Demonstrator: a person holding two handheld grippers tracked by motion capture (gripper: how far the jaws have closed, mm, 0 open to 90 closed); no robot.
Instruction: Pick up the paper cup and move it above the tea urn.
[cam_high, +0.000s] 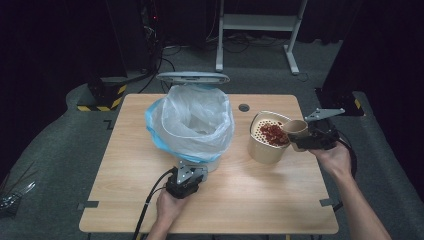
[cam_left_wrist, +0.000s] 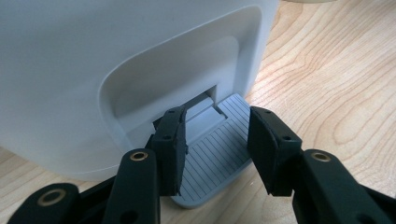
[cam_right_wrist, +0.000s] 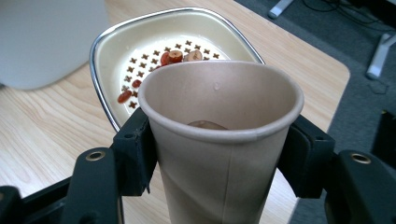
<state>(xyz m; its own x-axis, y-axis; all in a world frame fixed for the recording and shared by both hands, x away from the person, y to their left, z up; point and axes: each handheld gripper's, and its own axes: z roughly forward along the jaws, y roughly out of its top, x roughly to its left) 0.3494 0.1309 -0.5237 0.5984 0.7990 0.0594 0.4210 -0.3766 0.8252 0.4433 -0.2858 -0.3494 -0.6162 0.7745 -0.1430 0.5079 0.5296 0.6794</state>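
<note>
Tan paper cup (cam_right_wrist: 219, 140), rim slightly squashed, clamped in right tool (cam_right_wrist: 219, 154); left tool (cam_left_wrist: 217, 149) nearly closed astride grey pedal (cam_left_wrist: 212, 154).

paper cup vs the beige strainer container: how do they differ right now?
The paper cup is clamped in the right gripper and tipped toward the strainer container, which stands upright on the table. The paper cup looks nearly empty; the strainer container holds red pieces on its perforated insert. The paper cup's mouth is round, the strainer container's a rounded square with a metal rim. Both are beige.
</note>
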